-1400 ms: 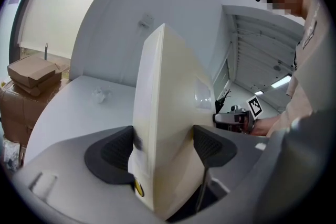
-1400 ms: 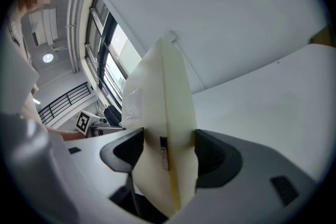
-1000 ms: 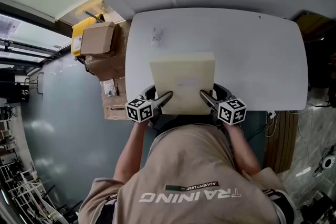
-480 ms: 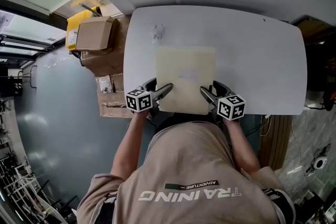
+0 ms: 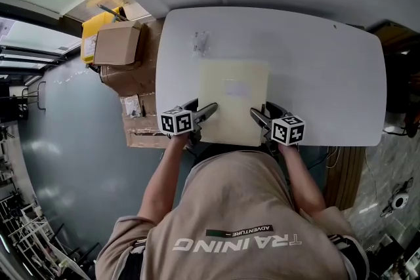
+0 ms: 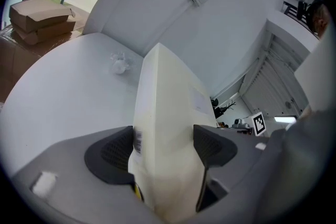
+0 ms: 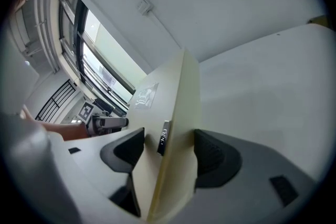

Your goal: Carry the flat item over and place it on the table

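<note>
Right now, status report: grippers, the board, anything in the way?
Left gripper, right gripper: shut on board, near corners. Board over the table. White scrap beyond its far edge, apart.

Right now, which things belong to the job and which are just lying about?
Job: flat cream panel; left gripper and right gripper clamped on its near edge; white table.
Lying about: cardboard boxes; yellow object; small white scrap on the table.
</note>
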A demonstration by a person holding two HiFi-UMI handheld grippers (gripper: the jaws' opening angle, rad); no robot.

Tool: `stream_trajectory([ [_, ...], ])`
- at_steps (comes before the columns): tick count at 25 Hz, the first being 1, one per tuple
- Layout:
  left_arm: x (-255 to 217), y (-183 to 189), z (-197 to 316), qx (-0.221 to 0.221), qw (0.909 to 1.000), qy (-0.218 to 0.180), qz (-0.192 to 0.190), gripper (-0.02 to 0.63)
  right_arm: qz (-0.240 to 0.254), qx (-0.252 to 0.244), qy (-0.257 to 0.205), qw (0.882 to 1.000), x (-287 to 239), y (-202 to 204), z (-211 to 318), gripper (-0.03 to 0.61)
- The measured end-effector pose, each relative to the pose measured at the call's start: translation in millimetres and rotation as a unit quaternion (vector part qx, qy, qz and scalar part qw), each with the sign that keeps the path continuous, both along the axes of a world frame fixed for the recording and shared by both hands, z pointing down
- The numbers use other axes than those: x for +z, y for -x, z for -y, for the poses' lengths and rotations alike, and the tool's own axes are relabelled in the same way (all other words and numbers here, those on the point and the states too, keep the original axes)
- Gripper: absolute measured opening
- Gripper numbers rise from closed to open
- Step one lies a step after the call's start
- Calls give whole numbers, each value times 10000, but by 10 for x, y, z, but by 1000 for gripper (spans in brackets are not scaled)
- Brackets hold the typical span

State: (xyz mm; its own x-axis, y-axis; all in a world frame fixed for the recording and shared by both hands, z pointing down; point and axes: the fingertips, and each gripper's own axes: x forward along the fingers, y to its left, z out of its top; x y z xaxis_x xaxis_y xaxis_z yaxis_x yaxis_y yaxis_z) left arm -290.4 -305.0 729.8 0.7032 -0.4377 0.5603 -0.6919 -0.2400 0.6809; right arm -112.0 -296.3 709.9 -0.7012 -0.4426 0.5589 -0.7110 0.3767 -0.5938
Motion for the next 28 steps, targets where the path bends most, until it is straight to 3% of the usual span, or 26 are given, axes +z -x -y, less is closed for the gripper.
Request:
stream_trajectory([
  [14, 356, 33, -87, -409, 9953, 859, -155, 341, 19, -83, 575, 9983, 339, 50, -13, 285],
  [24, 451, -5, -84, -13, 9908, 1344, 150, 341, -195, -186, 1374, 9902, 570, 11, -94, 285],
  [28, 464, 10, -86, -79, 9906, 1362, 123, 342, -260, -347, 1691, 9846, 605, 43, -82, 285],
])
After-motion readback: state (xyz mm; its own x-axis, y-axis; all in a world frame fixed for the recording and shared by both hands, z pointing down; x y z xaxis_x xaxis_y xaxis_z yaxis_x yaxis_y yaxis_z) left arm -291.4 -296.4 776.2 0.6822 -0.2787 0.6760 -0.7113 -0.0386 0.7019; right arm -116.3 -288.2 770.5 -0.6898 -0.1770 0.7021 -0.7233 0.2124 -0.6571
